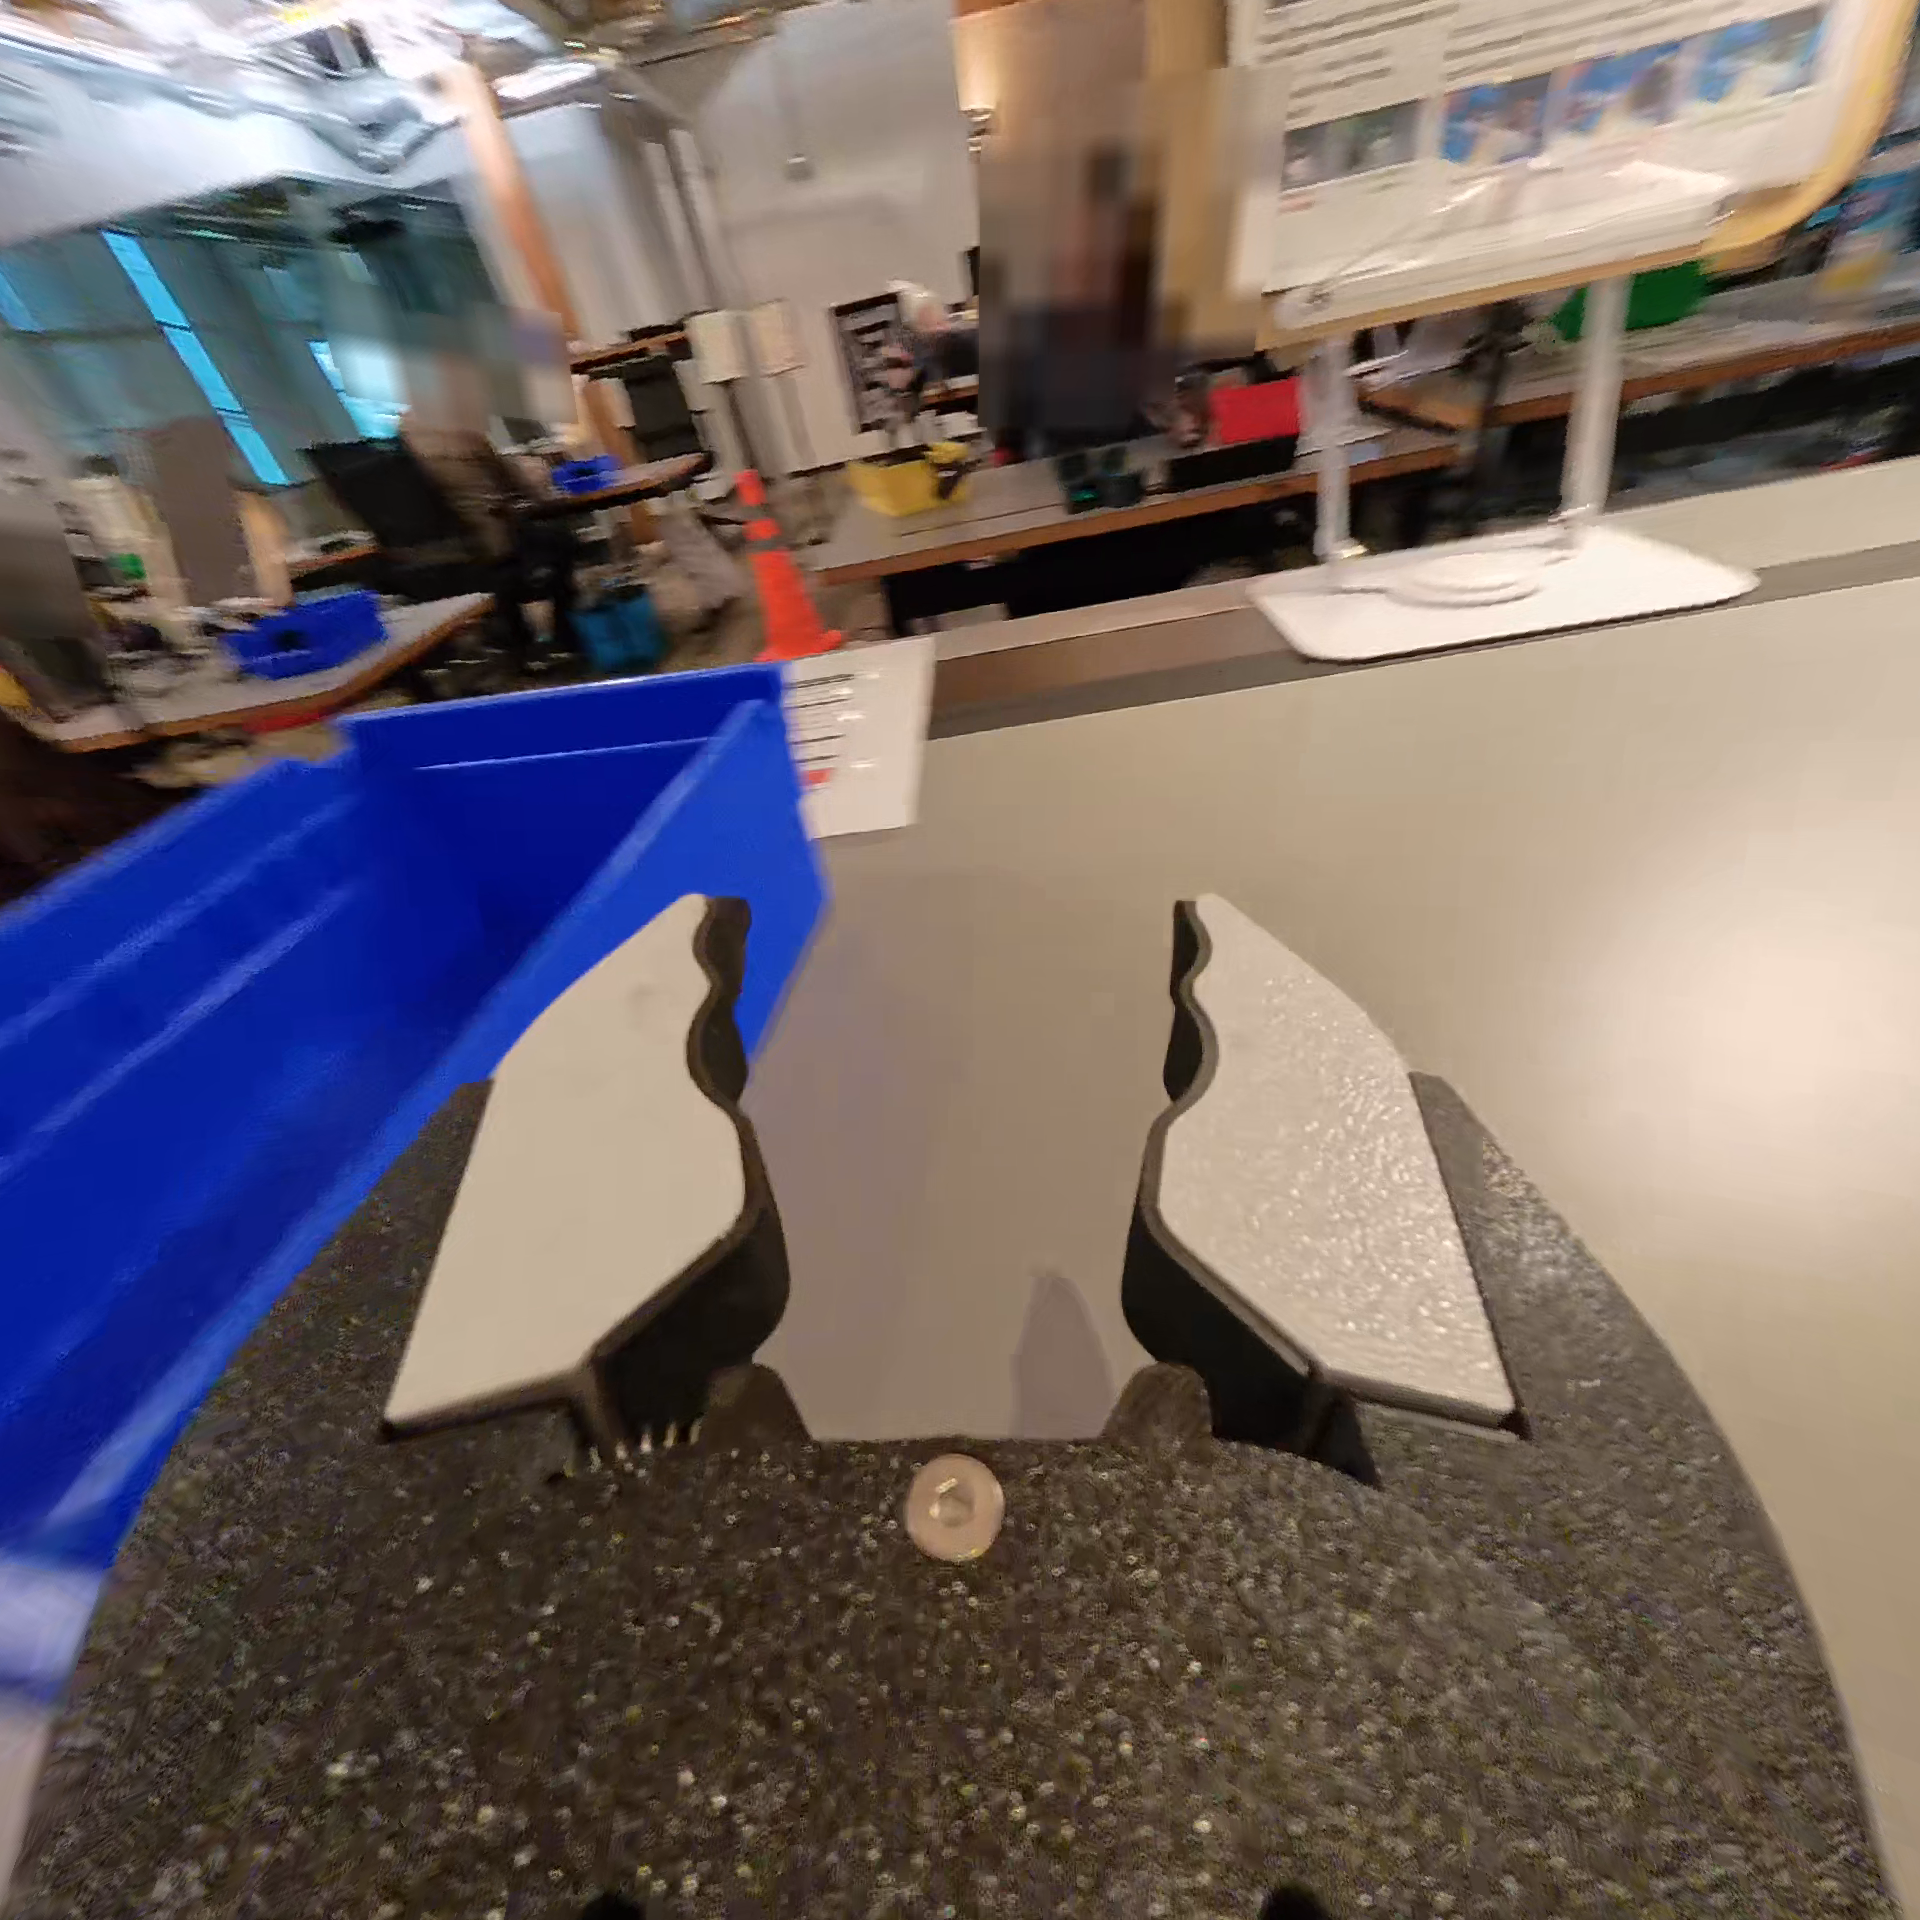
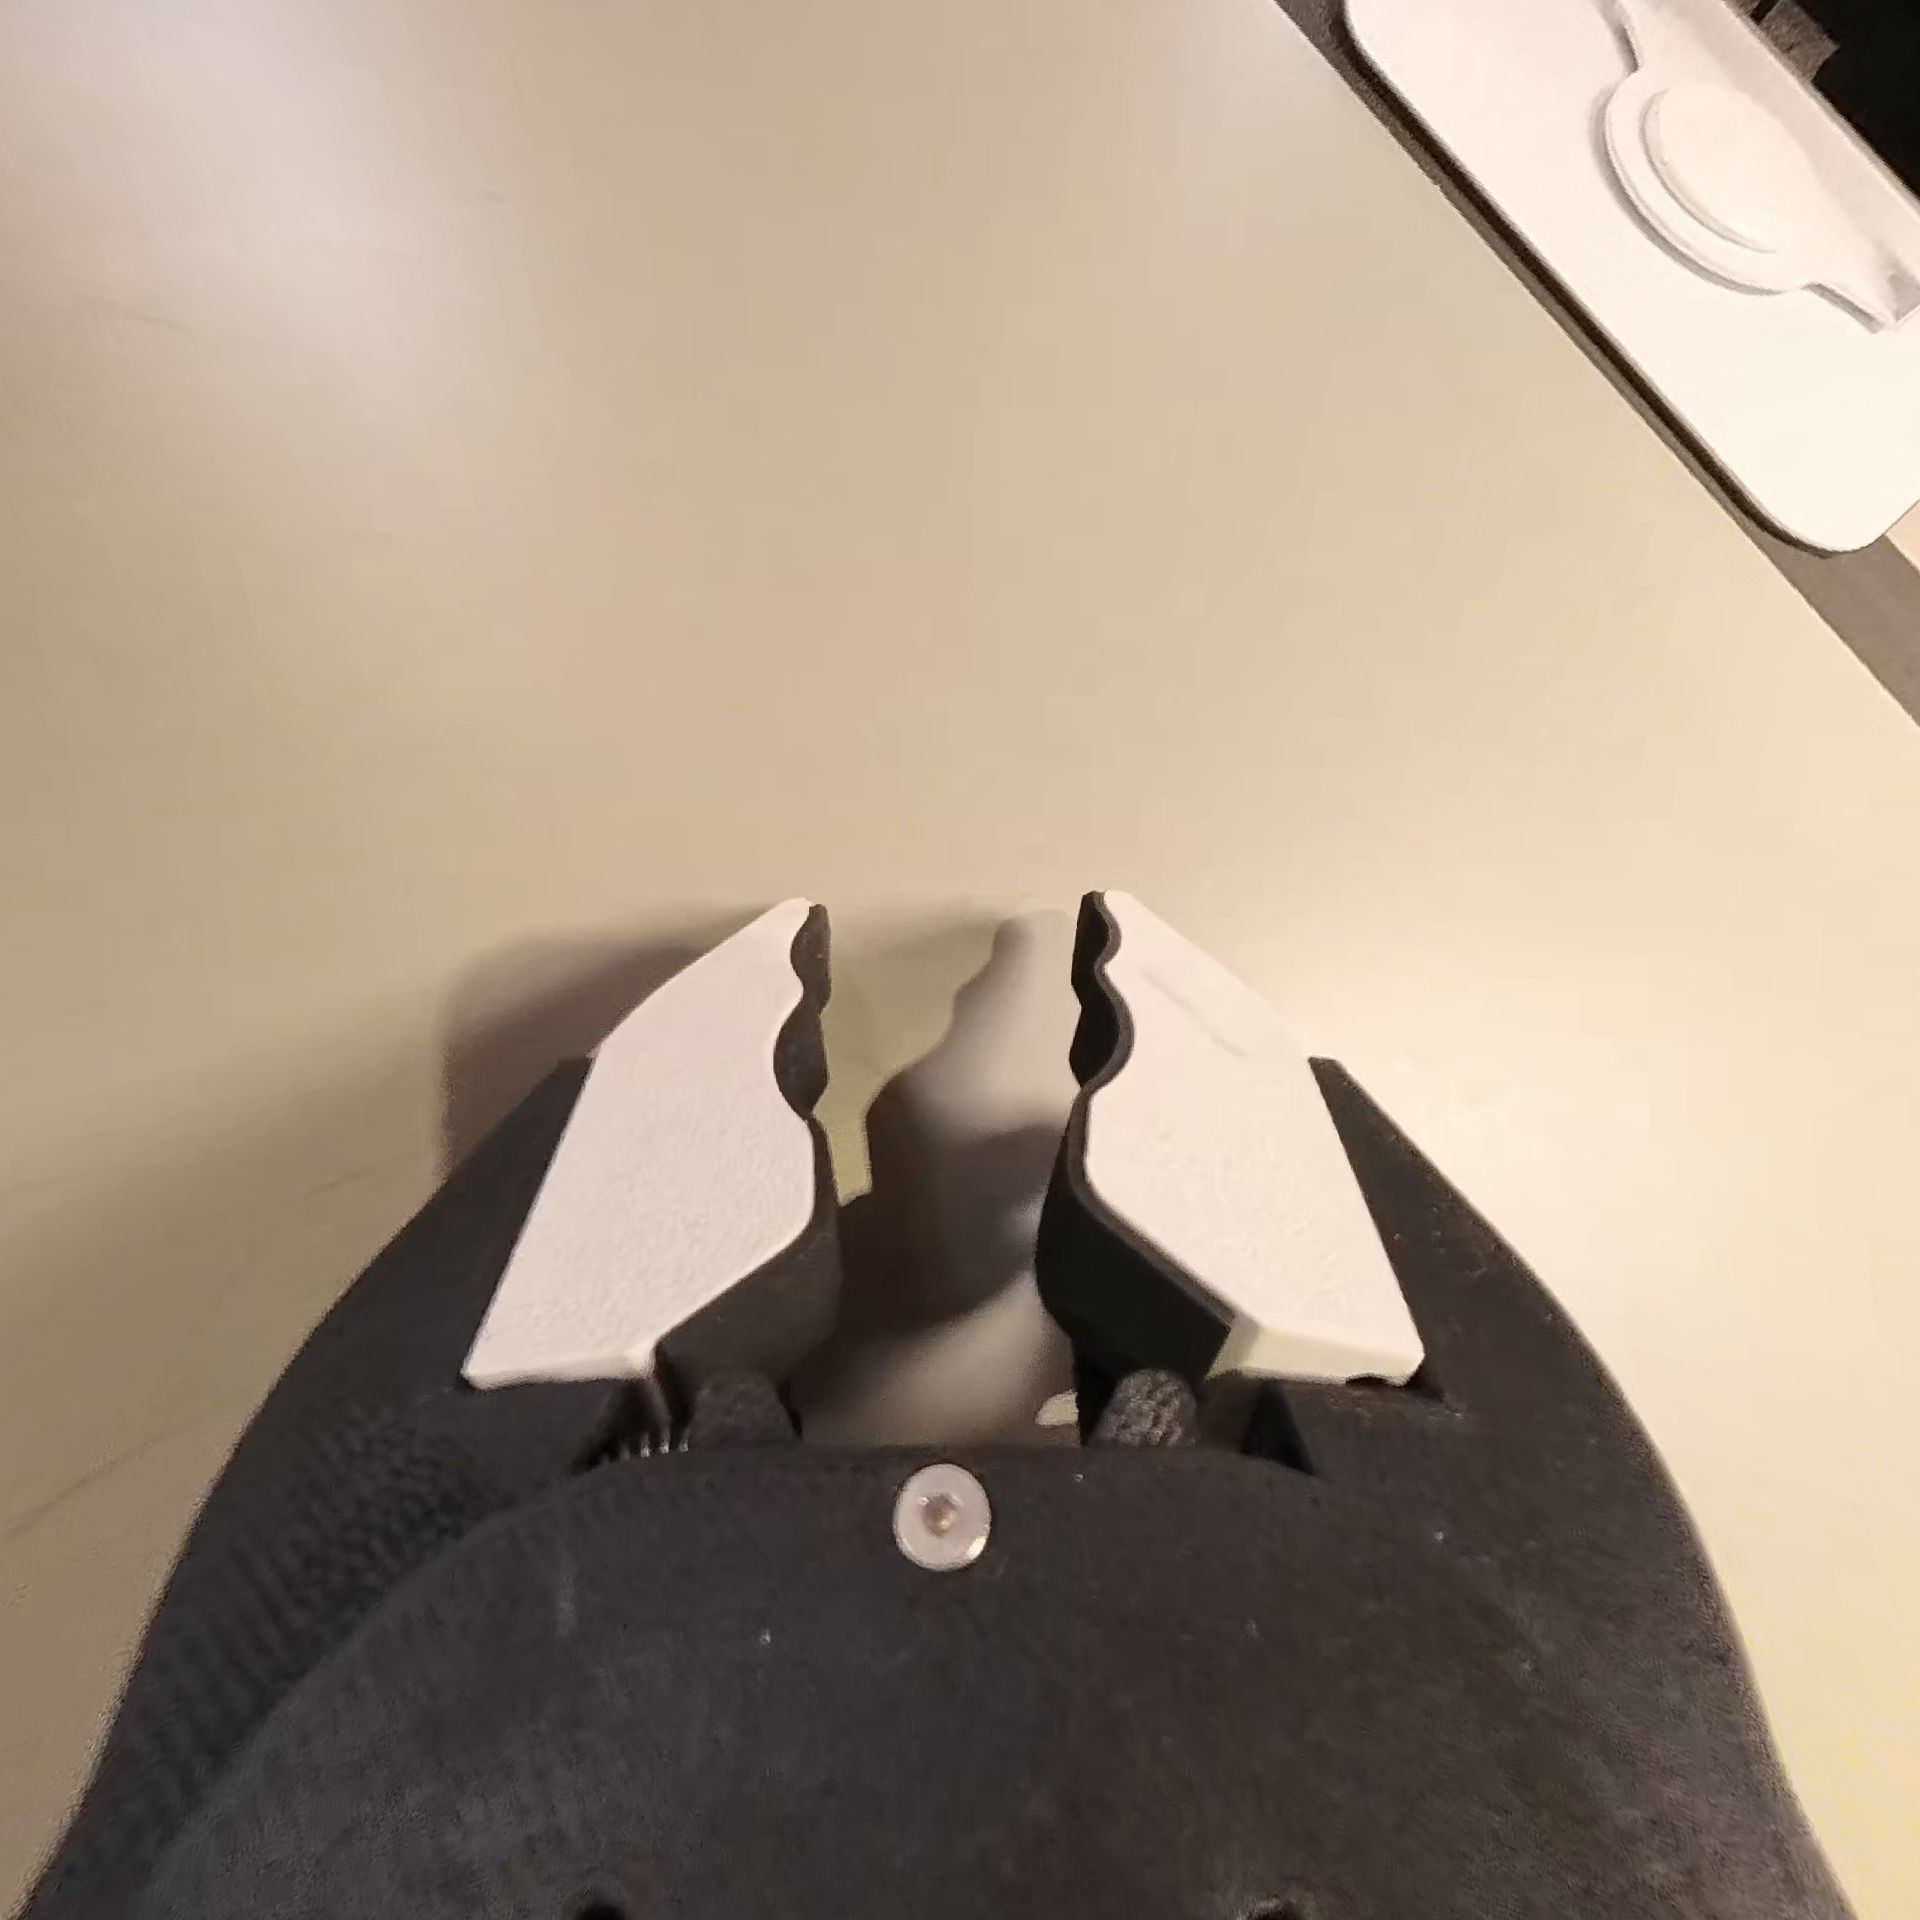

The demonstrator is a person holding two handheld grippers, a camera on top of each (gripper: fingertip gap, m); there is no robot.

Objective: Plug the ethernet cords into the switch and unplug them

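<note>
Workshop benches, an orange cone [image 1: 784,582] and a blurred person fill the background of the left wrist view, beyond a pale grey table [image 1: 1455,883]. A blue bin [image 1: 343,997] sits just beside the left gripper [image 1: 961,914], whose jaws stand wide apart with nothing between them. It is held low and nearly level, pointing across the table toward a white stand base [image 1: 1507,592] and a printed sheet [image 1: 862,738]. Neither cords nor switch appear here; the inside of the bin that shows holds nothing. The blur suggests motion, so the left finger could clip the bin wall.

Right wrist view: the right gripper [image 2: 954,914] tilts steeply down, close over bare table [image 2: 727,468], jaws parted by a narrower gap and holding nothing. Its shadow lies right beneath, so I judge the tips could strike the surface. The stand base [image 2: 1662,260] sits well apart at the upper right. With the task's things out of sight, the main risk is reaching blindly.
</note>
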